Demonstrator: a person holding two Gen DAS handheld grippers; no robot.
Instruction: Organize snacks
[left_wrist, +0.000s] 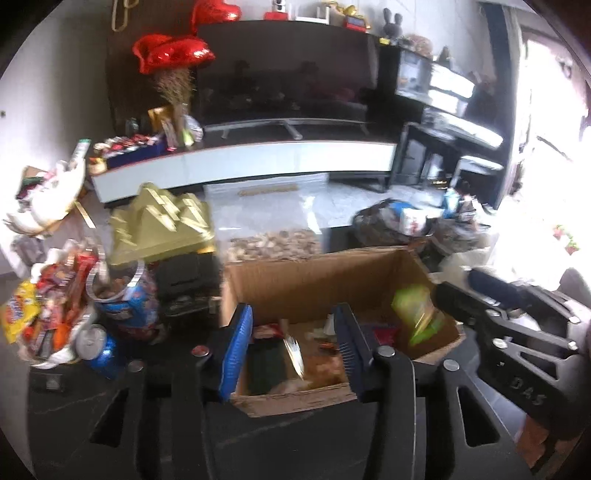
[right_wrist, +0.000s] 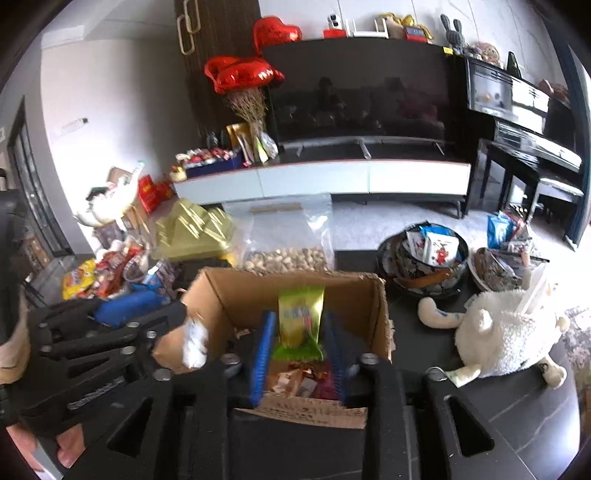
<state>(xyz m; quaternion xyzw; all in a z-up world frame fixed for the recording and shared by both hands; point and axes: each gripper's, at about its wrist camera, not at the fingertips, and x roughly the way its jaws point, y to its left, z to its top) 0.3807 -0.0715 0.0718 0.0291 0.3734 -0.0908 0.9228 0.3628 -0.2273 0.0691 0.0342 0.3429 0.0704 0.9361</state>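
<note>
1. Left gripper (left_wrist: 291, 312) hung over the near-left part of the cardboard box (left_wrist: 314, 273), fingers released. A thin silvery packet (left_wrist: 293, 350) showed between the pads, touching neither and blurred. Judged to be dropping loose.
2. Right gripper (right_wrist: 299, 316) hung over the near side of the same box, jaws likewise apart. The green packet (right_wrist: 300, 321) stood upright between the pads without being pressed, its lower end among the wrappers on the box floor.
3. Both task items were therefore inside the box's outline. Whether either had settled could not be told.
4. Risk: the green packet could end up leaning or on edge. It could then catch a pad and be dragged out if the right gripper pulled back low.
5. Risk: the two grippers sat close together over one opening. Drawing both back together could knock them against each other or against the near wall of the box.
6. Risk: the box looked light. A nudge could slide it far-left into the bag of nuts (right_wrist: 288, 254).
7. Risk: the snack pile (left_wrist: 40, 317) and blue can (left_wrist: 99, 350) lay near left. A wide leftward swing could tip the can.
8. Risk: the plush sheep (right_wrist: 506, 332) and the bowl (right_wrist: 421, 284) crowded the right side, leaving little room there.
</note>
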